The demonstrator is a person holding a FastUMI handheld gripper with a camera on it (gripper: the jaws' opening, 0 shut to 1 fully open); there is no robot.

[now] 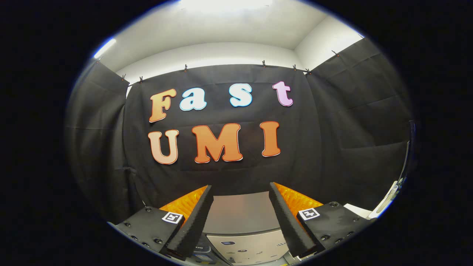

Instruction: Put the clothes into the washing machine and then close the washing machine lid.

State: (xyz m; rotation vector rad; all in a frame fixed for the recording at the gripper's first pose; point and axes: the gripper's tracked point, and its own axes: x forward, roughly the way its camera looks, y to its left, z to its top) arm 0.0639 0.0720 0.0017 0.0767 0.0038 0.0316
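My gripper (241, 190) is open, its two fingers spread wide with nothing between them. Between and below the fingers lies the top of the washing machine (240, 214), a flat grey lid that looks closed, with a lighter control panel (244, 245) nearer to me. The gripper hovers above the machine, pointing level toward the booth's back wall.
Black cloth walls stand behind the machine and on both sides. Beyond the right finger a white object (388, 201) shows at the side, with a white surface (356, 210) next to it. A white ceiling is overhead.
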